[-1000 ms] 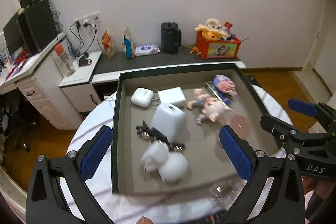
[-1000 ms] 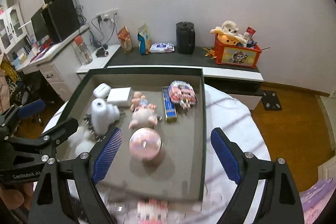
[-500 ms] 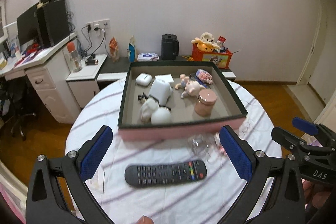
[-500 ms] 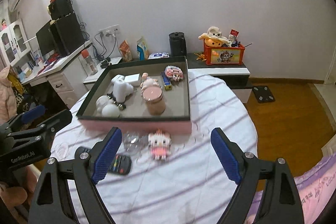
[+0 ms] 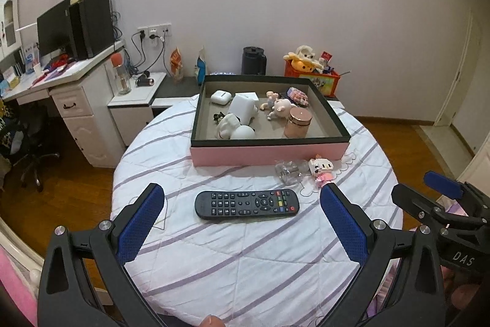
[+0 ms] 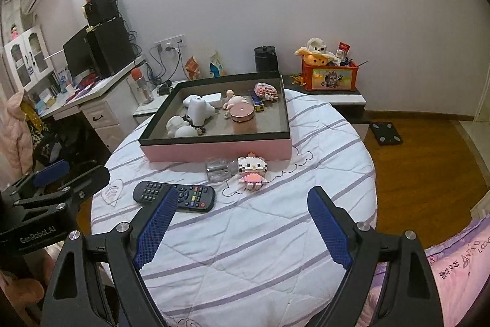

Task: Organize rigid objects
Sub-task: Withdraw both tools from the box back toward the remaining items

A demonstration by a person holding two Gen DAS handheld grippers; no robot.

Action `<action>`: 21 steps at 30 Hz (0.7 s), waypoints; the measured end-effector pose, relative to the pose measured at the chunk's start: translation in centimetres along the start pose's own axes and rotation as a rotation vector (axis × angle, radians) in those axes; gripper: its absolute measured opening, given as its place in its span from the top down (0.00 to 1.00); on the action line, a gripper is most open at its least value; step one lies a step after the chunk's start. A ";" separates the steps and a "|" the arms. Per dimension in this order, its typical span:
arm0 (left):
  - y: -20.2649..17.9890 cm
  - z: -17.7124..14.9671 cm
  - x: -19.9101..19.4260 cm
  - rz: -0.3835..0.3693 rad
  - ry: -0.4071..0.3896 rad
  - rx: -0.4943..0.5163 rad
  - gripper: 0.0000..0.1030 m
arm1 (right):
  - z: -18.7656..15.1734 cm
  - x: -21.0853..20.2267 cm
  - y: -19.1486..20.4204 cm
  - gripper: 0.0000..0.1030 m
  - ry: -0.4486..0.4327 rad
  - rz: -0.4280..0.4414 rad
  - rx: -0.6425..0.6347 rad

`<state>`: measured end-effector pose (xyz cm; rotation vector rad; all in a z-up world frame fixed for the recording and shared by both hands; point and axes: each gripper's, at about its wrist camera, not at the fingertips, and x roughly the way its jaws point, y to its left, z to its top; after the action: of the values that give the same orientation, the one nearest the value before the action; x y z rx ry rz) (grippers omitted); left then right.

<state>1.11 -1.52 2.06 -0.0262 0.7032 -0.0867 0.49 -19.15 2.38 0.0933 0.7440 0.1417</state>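
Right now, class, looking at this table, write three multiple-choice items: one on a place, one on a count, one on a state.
1. Where is the remote control?
A. inside the pink box
B. on the striped cloth, in front of the pink box
C. on the floor

2. How many loose things lie on the cloth outside the box?
A. three
B. one
C. six

3. How do the left gripper and right gripper stand?
A. both shut
B. both open, empty
C. one holding the remote

Key: 1 B, it lies before the box; 2 A, remote, clear jar, block doll; 3 B, wide gaps, nothing between.
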 end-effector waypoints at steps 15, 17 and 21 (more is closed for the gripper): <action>0.0 -0.1 -1.9 0.003 -0.030 -0.003 0.00 | -0.3 -1.0 0.5 0.14 -0.011 -0.008 -0.019; 0.0 -0.2 -1.6 0.010 -0.027 0.000 0.00 | -0.3 -0.8 0.3 0.14 -0.004 -0.014 -0.019; 0.4 -0.9 0.3 0.020 0.018 0.002 0.00 | -0.4 0.3 -0.4 0.14 0.022 -0.027 -0.011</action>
<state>0.74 -1.15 1.17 -0.0161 0.7209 -0.0684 0.48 -19.44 1.80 0.0712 0.7659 0.1215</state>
